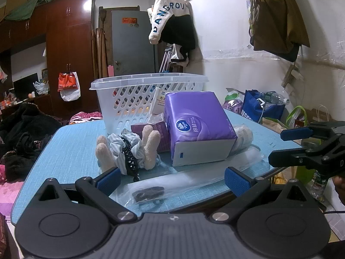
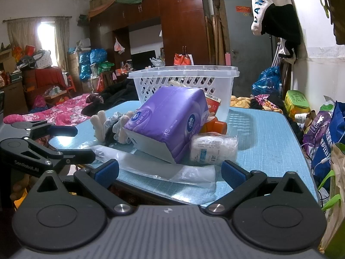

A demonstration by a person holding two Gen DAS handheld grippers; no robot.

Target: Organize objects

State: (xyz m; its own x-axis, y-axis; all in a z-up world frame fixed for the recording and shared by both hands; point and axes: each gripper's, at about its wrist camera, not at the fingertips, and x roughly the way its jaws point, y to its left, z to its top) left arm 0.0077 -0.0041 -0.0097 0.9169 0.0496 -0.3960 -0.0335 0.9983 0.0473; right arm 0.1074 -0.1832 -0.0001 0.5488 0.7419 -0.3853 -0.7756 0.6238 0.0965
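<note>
both grippers, left gripper [image 1: 172, 180] and right gripper [image 2: 170, 172], gape before the tissue pack [image 1: 197, 125].

basket [image 1: 148, 86] contents mostly hidden, box [image 1: 160, 101] label unreadable

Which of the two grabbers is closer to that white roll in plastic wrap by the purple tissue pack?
Right. The right gripper sits just short of the white roll, its fingers open toward it. The left gripper is farther over, facing the plush toy side of the tissue pack.
</note>
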